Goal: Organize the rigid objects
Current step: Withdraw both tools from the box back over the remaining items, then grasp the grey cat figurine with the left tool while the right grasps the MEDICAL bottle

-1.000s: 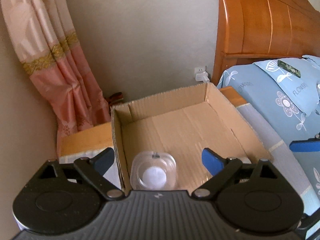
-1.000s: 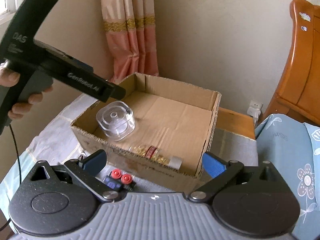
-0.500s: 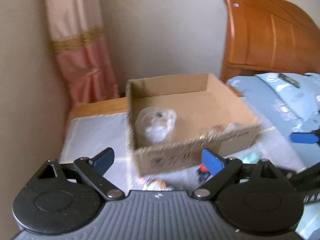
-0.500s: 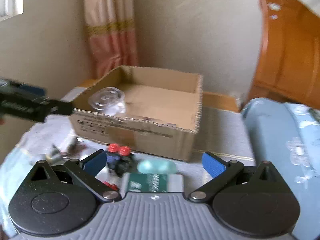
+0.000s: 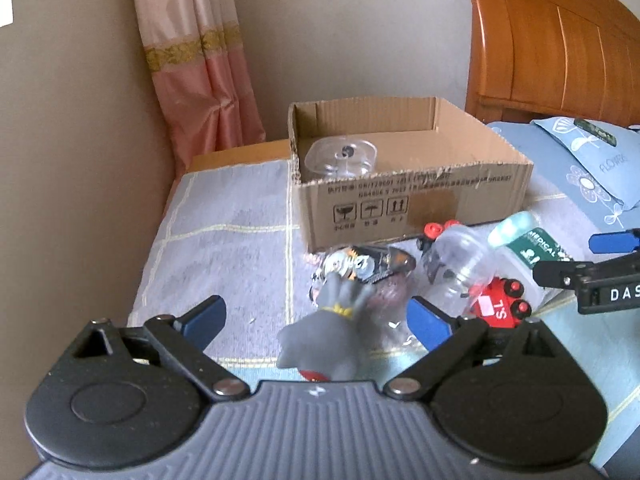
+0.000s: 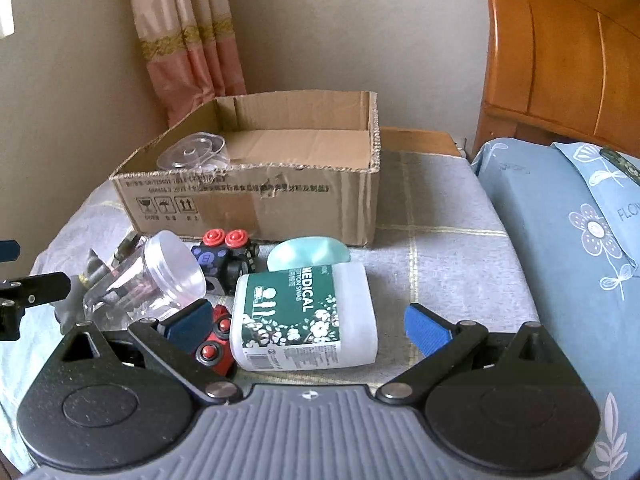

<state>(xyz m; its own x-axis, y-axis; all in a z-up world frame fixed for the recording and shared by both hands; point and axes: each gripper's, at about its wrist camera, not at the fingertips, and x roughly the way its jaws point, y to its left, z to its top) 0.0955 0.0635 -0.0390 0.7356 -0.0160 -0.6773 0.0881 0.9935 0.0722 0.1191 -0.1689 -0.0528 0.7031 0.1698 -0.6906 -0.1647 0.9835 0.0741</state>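
Observation:
A cardboard box (image 5: 412, 200) (image 6: 256, 208) stands on the grey cloth with a clear plastic container (image 5: 340, 158) (image 6: 192, 154) inside. In front of it lie a grey toy figure (image 5: 332, 328), a clear jar (image 6: 148, 284) (image 5: 460, 264) on its side, a white medical cotton swab box (image 6: 304, 316) (image 5: 532, 248), a red toy train (image 5: 496, 308) (image 6: 212, 344) and a dark toy car (image 6: 224, 256). My left gripper (image 5: 316, 320) is open above the grey figure. My right gripper (image 6: 308, 324) is open over the swab box.
A wooden headboard (image 5: 552, 40) and a blue floral pillow (image 6: 580, 240) are on the right. A pink curtain (image 5: 192, 56) hangs in the back left corner. A foil-wrapped toy (image 5: 360, 264) lies near the box front.
Both grippers have pulled back from the box toward the pile of objects in front. The clear container stays in the box where the left gripper was.

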